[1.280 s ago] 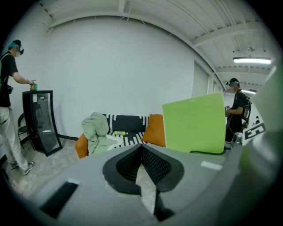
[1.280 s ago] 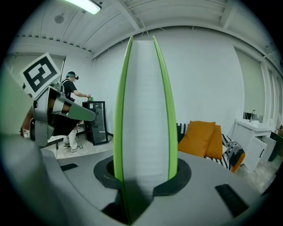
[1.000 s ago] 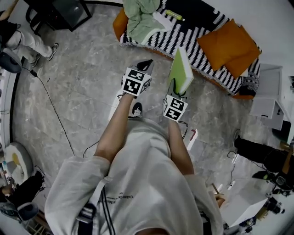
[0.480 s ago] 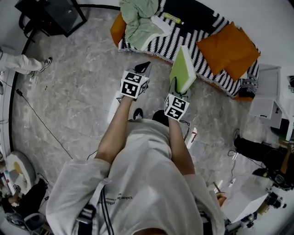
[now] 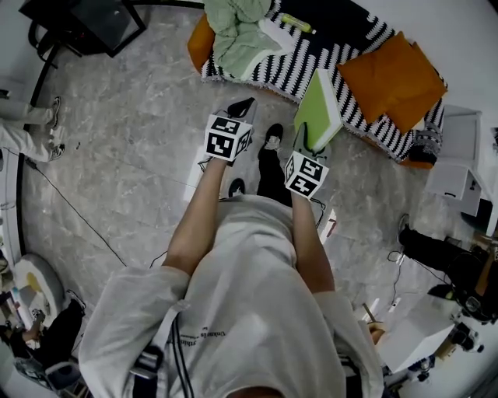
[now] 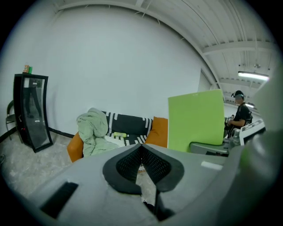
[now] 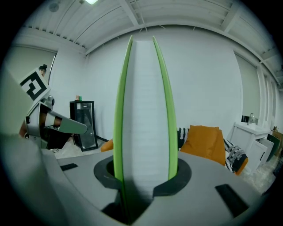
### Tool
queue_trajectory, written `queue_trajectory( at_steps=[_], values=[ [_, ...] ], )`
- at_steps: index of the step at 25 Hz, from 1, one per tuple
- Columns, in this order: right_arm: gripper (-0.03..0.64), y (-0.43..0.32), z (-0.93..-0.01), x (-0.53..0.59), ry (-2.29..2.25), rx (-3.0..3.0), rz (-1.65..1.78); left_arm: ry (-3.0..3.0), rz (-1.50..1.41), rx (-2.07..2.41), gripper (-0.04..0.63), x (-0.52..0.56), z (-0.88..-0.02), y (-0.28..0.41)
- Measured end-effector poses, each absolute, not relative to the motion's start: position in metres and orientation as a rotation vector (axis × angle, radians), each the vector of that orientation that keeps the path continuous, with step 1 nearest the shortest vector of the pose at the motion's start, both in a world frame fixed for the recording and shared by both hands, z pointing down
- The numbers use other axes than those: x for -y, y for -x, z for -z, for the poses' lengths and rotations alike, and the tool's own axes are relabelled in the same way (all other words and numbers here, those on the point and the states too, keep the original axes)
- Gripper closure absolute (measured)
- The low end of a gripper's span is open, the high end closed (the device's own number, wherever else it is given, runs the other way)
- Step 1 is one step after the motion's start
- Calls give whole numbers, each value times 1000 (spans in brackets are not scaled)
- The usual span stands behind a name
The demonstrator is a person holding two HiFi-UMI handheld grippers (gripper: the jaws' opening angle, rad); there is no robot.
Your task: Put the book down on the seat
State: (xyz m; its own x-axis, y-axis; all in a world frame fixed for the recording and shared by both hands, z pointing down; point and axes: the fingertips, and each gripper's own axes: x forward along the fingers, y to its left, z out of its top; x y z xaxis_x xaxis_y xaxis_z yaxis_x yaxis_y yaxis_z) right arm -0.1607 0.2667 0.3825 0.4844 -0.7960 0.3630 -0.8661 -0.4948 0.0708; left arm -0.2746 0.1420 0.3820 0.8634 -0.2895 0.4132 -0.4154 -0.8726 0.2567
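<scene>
Head view, left to right: a black glass-fronted cabinet (image 5: 85,23) stands on the grey stone floor (image 5: 132,132) at the top left. The left gripper (image 5: 247,104) is held over the floor in front of the seat. In the left gripper view its dark pads are pressed together at the tips with nothing between them. Beyond it, a crumpled pale green blanket (image 5: 237,31) lies on the left end of the seat (image 5: 292,71). The seat is a low orange sofa under a black-and-white striped cover. The book (image 5: 319,110) is to the right of the left gripper, off the seat, held in the air over the seat's front edge. It has lime-green covers and a thick white page block, and its top leans toward the sofa. The right gripper (image 5: 305,144) holds it by its lower end. In the right gripper view the book (image 7: 145,110) stands upright with its white page edges toward the camera. The two green covers bow outward on either side, and the jaws are clamped on both covers, spread wide by the book's thickness. Two orange cushions (image 5: 397,78) lie on the right end of the seat, well clear of the book.
</scene>
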Motion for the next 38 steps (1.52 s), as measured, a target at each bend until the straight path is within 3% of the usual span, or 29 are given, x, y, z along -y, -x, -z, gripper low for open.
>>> queue_trajectory(
  at_steps=[17, 38],
  values=[
    [489, 49, -370, -142, -2480, 1499, -481, -2664, -591, 587, 594, -29, -386, 163],
    [489, -101, -435, -32, -2451, 1533, -878, -2643, -684, 610, 594, 65, -409, 39]
  ],
)
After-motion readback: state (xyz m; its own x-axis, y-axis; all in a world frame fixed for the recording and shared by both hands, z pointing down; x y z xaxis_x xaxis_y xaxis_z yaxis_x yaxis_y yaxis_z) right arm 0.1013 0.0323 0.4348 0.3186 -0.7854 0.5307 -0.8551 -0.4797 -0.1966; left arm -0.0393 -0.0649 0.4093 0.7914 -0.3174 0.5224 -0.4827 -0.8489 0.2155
